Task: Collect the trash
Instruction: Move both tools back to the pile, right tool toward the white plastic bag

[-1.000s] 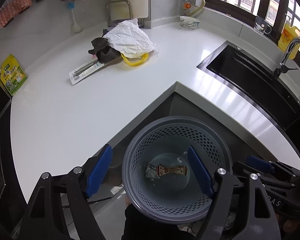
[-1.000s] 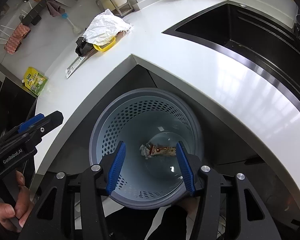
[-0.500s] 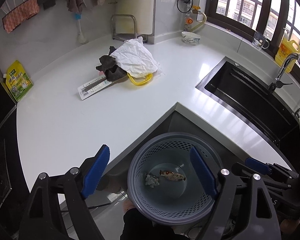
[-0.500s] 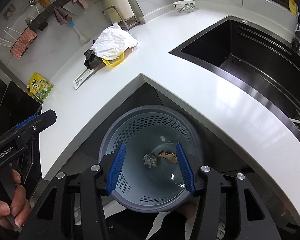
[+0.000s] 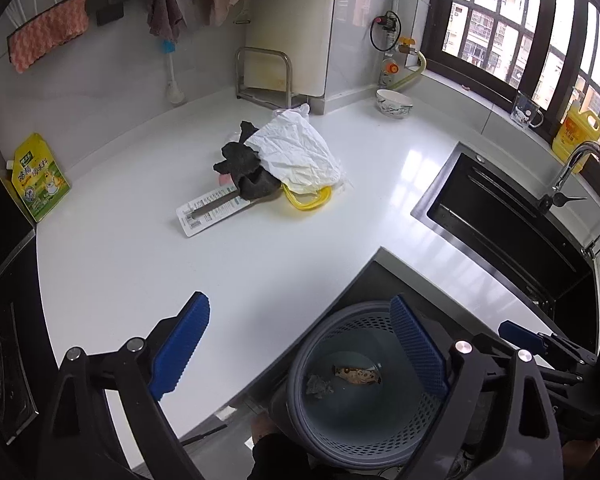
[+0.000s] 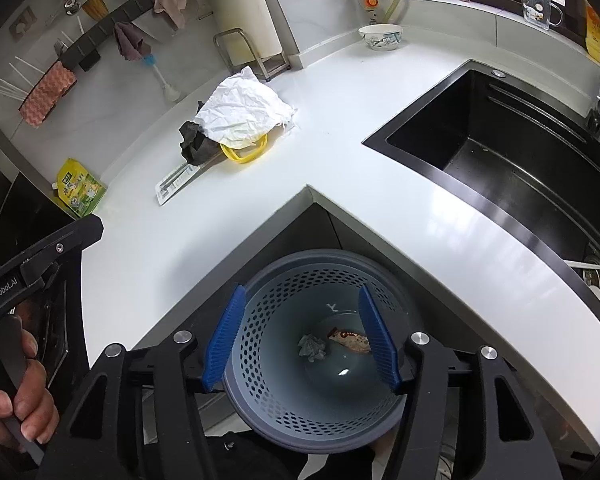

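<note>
— Where do we see the trash?

— In the grey perforated bin at lower centre: a crumpled wad just beside a snack wrapper. More lies upper centre on the white counter: a white bag over a black cloth.

— Our grippers?

— The right gripper gapes over the bin, empty; the left gripper spreads wide, holding nothing.

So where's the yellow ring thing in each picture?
Left wrist view: the yellow ring lies near the middle of the counter, poking out from under the white crumpled paper.
Right wrist view: the ring sits upper left of center, under the same paper.
Shared landmark: the white bowl by the back wall.
</note>
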Action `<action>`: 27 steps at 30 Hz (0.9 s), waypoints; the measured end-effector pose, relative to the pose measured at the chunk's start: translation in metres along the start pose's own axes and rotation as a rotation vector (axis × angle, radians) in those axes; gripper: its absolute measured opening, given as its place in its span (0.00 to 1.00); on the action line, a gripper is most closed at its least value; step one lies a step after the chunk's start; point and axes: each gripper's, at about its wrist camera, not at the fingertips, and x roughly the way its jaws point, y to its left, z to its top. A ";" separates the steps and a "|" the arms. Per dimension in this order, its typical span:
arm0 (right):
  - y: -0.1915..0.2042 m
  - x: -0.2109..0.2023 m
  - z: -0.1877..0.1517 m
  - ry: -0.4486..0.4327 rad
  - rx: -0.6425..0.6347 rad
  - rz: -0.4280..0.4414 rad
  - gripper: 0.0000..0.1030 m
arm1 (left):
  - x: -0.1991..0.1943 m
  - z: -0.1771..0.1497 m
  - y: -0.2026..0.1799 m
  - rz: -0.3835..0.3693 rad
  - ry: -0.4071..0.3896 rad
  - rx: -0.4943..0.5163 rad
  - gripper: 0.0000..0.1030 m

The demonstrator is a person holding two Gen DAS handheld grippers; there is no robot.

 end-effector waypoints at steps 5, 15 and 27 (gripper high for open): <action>0.014 0.009 0.015 -0.016 0.003 -0.011 0.58 | 0.008 0.020 0.021 0.002 -0.015 0.002 0.88; 0.043 0.042 0.062 -0.063 0.010 -0.003 0.61 | 0.035 0.065 0.066 0.027 -0.023 0.003 0.90; 0.067 0.099 0.125 -0.067 0.023 -0.044 0.65 | 0.092 0.106 0.103 0.011 -0.003 0.014 0.91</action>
